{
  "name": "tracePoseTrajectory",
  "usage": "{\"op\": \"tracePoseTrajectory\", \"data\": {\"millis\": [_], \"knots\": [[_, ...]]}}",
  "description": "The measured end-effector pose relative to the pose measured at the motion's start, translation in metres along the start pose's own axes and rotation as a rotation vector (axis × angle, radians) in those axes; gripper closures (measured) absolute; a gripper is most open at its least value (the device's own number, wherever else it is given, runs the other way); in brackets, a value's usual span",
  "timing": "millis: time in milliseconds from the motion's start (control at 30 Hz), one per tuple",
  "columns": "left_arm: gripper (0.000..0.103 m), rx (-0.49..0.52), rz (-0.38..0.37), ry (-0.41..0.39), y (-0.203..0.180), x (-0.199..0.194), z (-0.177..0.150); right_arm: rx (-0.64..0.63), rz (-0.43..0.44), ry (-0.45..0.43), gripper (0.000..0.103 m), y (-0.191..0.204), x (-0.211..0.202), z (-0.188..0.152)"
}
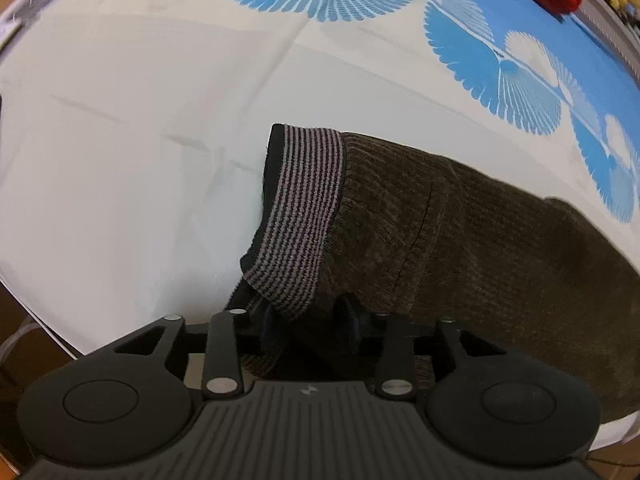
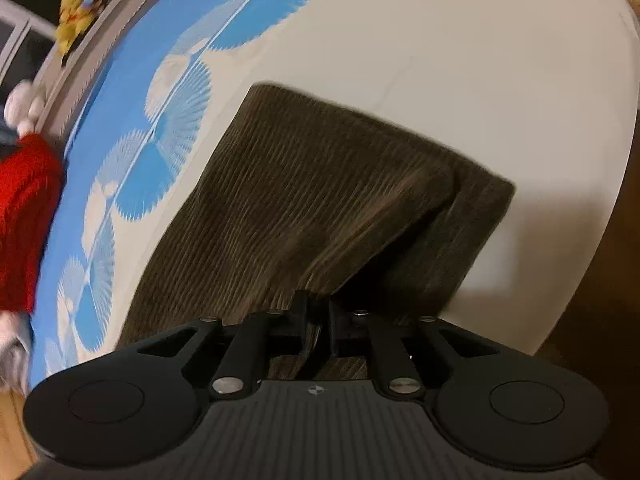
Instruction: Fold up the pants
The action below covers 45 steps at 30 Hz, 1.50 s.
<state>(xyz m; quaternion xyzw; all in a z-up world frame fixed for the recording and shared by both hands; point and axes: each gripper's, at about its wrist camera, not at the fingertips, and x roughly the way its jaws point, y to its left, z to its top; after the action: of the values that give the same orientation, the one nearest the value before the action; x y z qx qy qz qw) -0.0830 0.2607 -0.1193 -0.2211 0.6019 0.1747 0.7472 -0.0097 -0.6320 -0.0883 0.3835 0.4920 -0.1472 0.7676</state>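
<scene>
Both grippers low over bed: left gripper point(image 1: 310, 330) and right gripper point(image 2: 318, 320) clamped on pants point(image 1: 460, 248).

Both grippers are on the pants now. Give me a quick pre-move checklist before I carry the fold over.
1. Left gripper on the pants near the striped waistband: ok, fabric sits between the fingers.
2. Right gripper shut on the corduroy: ok, fingers pinch a raised fold.
3. Layers aligned at the far end: not ok, one layer sticks out past the other in the right wrist view.
4. Bedsheet bare beside the waistband: ok.
5. Red knit item clear of the pants: ok, apart.
6. Grip firmness: cannot tell.
</scene>
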Motion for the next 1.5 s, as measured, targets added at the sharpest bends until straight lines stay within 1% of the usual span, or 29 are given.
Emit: {"op": "tracePoseTrajectory", "data": {"millis": [33,100,167,233,300,333,367,400,467,533,567,633,700,767,833,867,900,933,1000,1033,1100,1200,1300,1367,1400,1433,1467,1500], "knots": [[0.059,-0.015,-0.008,0.003,0.001,0.001,0.001,0.025,-0.003,-0.017,0.077,-0.005,0.0,0.004],[0.057,-0.042,-0.013,0.012,0.002,0.003,0.002,0.076,-0.019,-0.055,0.069,-0.009,0.0,0.012],[0.057,-0.06,-0.007,0.022,0.002,0.006,0.004,0.128,-0.032,-0.078,0.069,-0.016,0.002,0.019],[0.057,-0.058,0.001,0.033,0.001,0.009,0.005,0.172,-0.048,-0.082,0.069,-0.024,0.007,0.022],[0.057,-0.042,0.019,0.038,-0.001,0.011,0.006,0.189,-0.087,-0.088,0.069,-0.026,0.011,0.022],[0.066,-0.027,0.035,0.036,-0.002,0.012,0.005,0.186,-0.1,-0.094,0.076,-0.026,0.013,0.022],[0.077,-0.012,0.045,0.026,-0.004,0.01,0.005,0.176,-0.098,-0.108,0.086,-0.024,0.01,0.021],[0.08,-0.002,0.041,0.008,-0.004,0.007,0.005,0.16,-0.092,-0.132,0.093,-0.022,0.004,0.023],[0.084,0.011,0.015,-0.071,-0.003,-0.011,0.005,0.113,-0.047,-0.204,0.095,-0.01,-0.016,0.023],[0.085,0.016,-0.016,-0.143,0.0,-0.032,0.0,0.084,0.044,-0.305,0.097,-0.002,-0.043,0.025],[0.085,0.028,-0.024,-0.17,0.002,-0.041,-0.004,0.063,0.062,-0.344,0.097,0.0,-0.056,0.024],[0.085,0.05,-0.025,-0.181,0.005,-0.049,-0.011,0.06,0.056,-0.381,0.097,-0.003,-0.069,0.021],[0.084,0.103,-0.012,-0.156,0.005,-0.046,-0.015,0.07,-0.005,-0.365,0.097,-0.011,-0.068,0.018],[0.083,0.201,0.049,-0.089,-0.002,-0.03,-0.021,0.08,-0.092,-0.287,0.097,-0.02,-0.054,0.016],[0.081,0.322,0.099,-0.011,-0.01,-0.012,-0.031,0.075,-0.161,-0.203,0.097,-0.028,-0.037,0.012],[0.077,0.372,0.123,0.006,-0.016,-0.007,-0.034,0.072,-0.195,-0.166,0.097,-0.032,-0.029,0.01],[0.075,0.411,0.146,0.007,-0.02,-0.005,-0.036,0.074,-0.231,-0.139,0.096,-0.036,-0.023,0.009],[0.074,0.414,0.15,-0.001,-0.021,-0.006,-0.036,0.088,-0.249,-0.127,0.096,-0.038,-0.019,0.009],[0.07,0.388,0.138,-0.045,-0.021,-0.016,-0.033,0.115,-0.259,-0.119,0.094,-0.038,-0.016,0.01],[0.065,0.373,0.138,-0.086,-0.02,-0.024,-0.033,0.112,-0.273,-0.127,0.089,-0.037,-0.017,0.01],[0.064,0.344,0.124,-0.19,-0.022,-0.041,-0.032,0.092,-0.309,-0.158,0.083,-0.03,-0.02,0.011],[0.064,0.316,0.086,-0.292,-0.023,-0.057,-0.032,0.08,-0.31,-0.205,0.081,-0.03,-0.026,0.017],[0.062,0.307,0.082,-0.349,-0.027,-0.065,-0.032,0.066,-0.31,-0.225,0.08,-0.032,-0.031,0.021],[0.062,0.272,0.072,-0.381,-0.026,-0.07,-0.03,0.064,-0.308,-0.218,0.08,-0.033,-0.03,0.021],[0.062,0.247,0.064,-0.384,-0.023,-0.072,-0.027,0.065,-0.304,-0.209,0.079,-0.033,-0.029,0.021],[0.062,0.222,0.064,-0.392,-0.02,-0.074,-0.027,0.066,-0.302,-0.2,0.079,-0.031,-0.025,0.023],[0.062,0.208,0.089,-0.418,-0.018,-0.078,-0.026,0.066,-0.303,-0.19,0.079,-0.031,-0.023,0.023],[0.062,0.207,0.144,-0.461,-0.019,-0.082,-0.026,0.069,-0.308,-0.183,0.079,-0.031,-0.021,0.022]]}}
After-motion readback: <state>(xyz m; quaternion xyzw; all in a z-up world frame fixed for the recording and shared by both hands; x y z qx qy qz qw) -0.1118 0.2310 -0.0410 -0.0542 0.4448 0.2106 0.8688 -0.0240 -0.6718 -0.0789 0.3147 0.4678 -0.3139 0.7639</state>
